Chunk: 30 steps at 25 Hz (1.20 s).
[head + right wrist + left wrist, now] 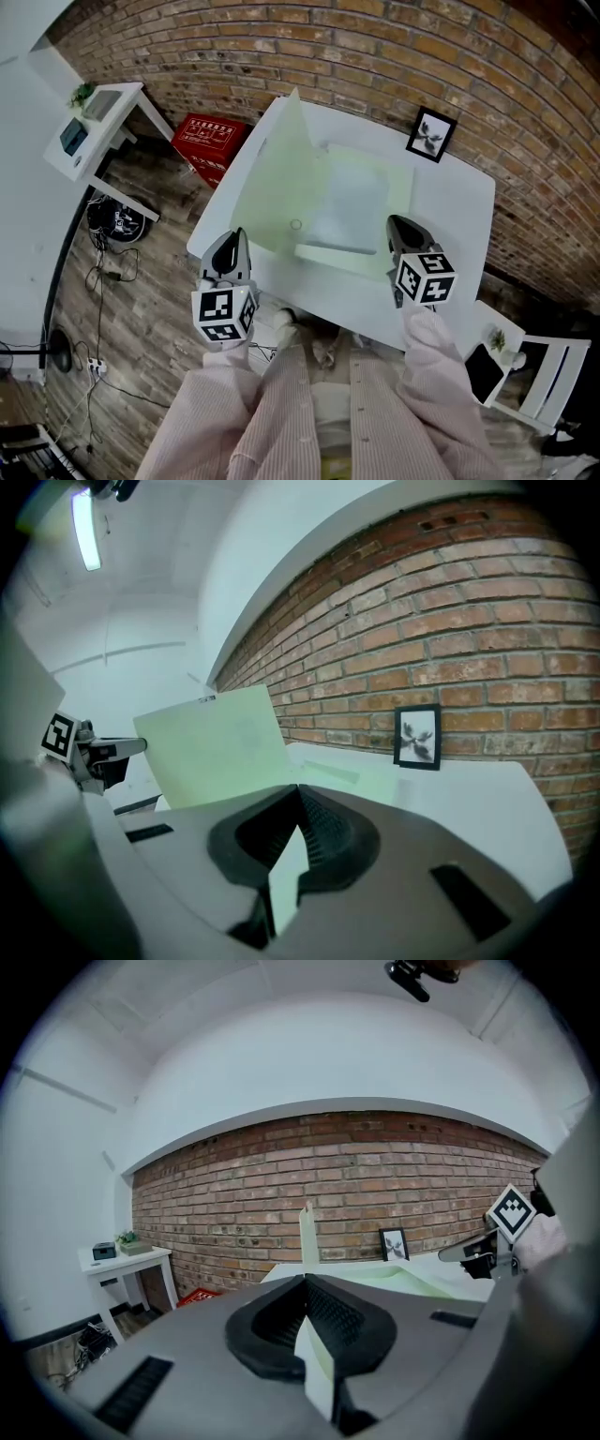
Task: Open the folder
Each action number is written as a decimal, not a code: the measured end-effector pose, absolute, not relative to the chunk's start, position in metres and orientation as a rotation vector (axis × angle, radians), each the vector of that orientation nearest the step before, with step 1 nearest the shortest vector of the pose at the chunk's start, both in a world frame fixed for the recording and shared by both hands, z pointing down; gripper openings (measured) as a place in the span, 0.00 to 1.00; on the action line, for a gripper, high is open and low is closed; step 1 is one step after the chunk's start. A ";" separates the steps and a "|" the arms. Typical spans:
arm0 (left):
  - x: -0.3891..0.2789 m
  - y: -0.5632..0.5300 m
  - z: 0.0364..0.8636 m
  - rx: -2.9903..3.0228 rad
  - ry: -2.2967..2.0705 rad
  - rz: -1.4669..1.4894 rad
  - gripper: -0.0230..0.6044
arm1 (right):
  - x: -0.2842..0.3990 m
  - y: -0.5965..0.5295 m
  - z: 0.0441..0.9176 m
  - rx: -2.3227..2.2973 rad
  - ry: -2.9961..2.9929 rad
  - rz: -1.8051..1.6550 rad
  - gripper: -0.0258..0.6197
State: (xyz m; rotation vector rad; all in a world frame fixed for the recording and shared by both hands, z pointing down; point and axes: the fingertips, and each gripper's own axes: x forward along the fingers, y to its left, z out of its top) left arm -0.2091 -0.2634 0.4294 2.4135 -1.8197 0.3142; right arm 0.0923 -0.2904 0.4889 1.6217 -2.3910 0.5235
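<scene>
A pale green translucent folder (361,202) lies on the white table (455,202). Its front cover (281,173) stands lifted and is swung toward the left. My left gripper (232,246) is shut on the near edge of that cover. In the left gripper view the cover (307,1234) shows edge-on, running up from the shut left gripper (305,1283). My right gripper (398,227) is shut on the folder's lower leaf at its near right edge. In the right gripper view a thin green sheet is pinched in the right gripper (298,794), and the raised cover (220,747) stands at the left.
A framed picture (430,134) leans against the brick wall at the table's back. A red crate (211,142) and a small white side table (98,127) stand on the floor to the left. A white chair (553,370) is at the lower right. Cables lie on the wooden floor.
</scene>
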 end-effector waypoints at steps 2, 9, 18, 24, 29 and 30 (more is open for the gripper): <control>-0.220 -0.269 0.433 2.388 -1.824 0.307 0.03 | 0.082 -0.290 0.485 1.619 -2.399 0.527 0.05; -0.254 -0.284 0.448 2.319 -1.793 0.252 0.03 | 0.038 -0.296 0.476 1.589 -2.443 0.517 0.05; -0.272 -0.292 0.468 2.272 -1.738 0.239 0.03 | -0.031 -0.306 0.467 1.490 -2.590 0.487 0.05; -0.288 -0.297 0.478 2.240 -1.680 0.219 0.04 | -0.071 -0.308 0.463 1.477 -2.626 0.486 0.05; -0.299 -0.301 0.490 2.187 -1.631 0.160 0.04 | -0.091 -0.306 0.466 1.506 -2.625 0.507 0.05; -0.301 -0.302 0.492 2.179 -1.623 0.155 0.04 | -0.094 -0.306 0.467 1.513 -2.623 0.509 0.05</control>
